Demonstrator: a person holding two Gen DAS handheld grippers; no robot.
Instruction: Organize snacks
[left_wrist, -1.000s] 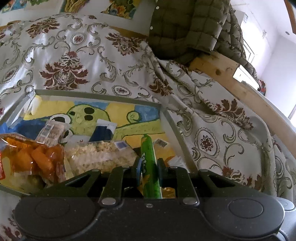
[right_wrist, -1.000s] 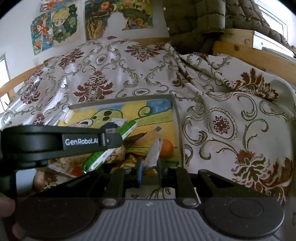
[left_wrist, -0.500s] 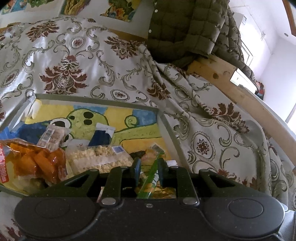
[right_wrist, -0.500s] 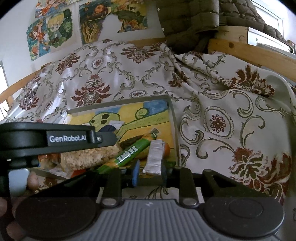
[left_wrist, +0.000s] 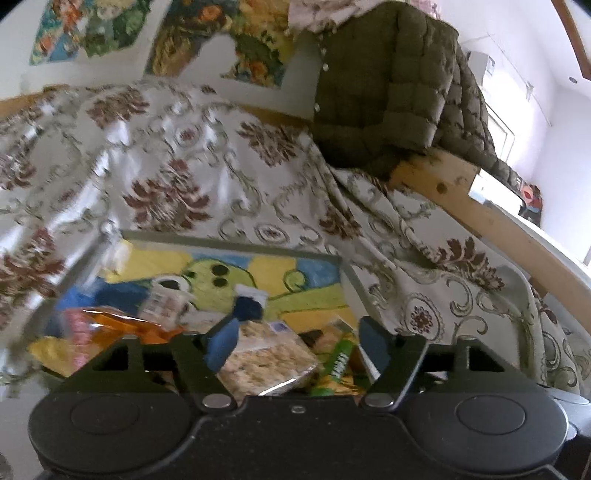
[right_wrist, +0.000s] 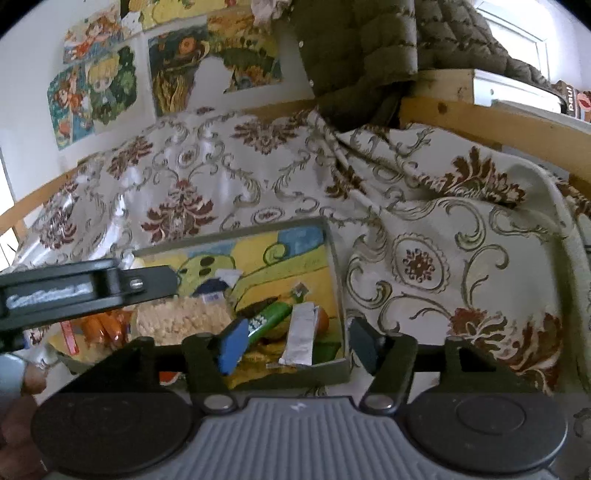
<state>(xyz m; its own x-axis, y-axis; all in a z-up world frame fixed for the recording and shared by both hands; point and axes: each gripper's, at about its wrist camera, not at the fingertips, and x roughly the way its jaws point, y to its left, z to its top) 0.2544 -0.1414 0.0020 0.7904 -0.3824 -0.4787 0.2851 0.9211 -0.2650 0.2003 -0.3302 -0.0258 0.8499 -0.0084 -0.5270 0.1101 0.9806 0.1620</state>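
Note:
A shallow grey tray (right_wrist: 339, 273) with a yellow, green and blue cartoon bottom lies on the patterned cloth and holds the snacks. In it lie a green snack stick (right_wrist: 266, 318), a silver packet (right_wrist: 301, 338), a bag of pale puffed snack (right_wrist: 183, 320) and an orange bag (left_wrist: 122, 325). My left gripper (left_wrist: 297, 345) is open and empty above the tray's near side, over the puffed bag (left_wrist: 262, 363) and the green stick (left_wrist: 338, 363). My right gripper (right_wrist: 297, 345) is open and empty just above the silver packet.
The left gripper's body (right_wrist: 81, 291) crosses the left of the right wrist view. A wooden rail (left_wrist: 480, 214) with a green quilted jacket (left_wrist: 384, 96) stands at the back right. Posters (right_wrist: 99, 92) hang on the wall behind.
Both grippers have opened. The left one let go of the green stick and the right one let go of the silver packet; both now lie in the tray. Both grippers have lifted slightly.

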